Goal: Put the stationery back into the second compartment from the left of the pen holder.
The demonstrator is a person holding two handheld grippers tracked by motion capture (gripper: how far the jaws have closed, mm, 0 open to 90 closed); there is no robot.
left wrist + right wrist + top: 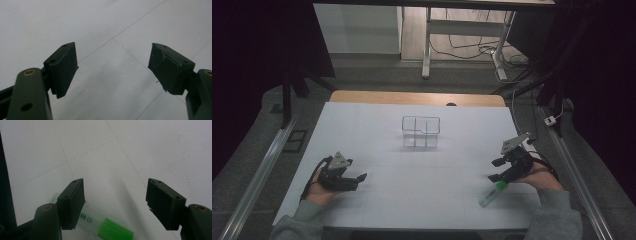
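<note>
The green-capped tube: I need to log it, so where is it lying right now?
In the high view the green-capped tube lies flat on the white table at the near right, just below the open right tongs, far from the clear rack.

Clear plastic tube [96,220] (glossy green cap), matt white table [412,175].

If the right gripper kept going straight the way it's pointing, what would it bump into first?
Probably just the white table. The right gripper has open fingers, and the green-capped tube lies low by one finger, seemingly below its line.
</note>
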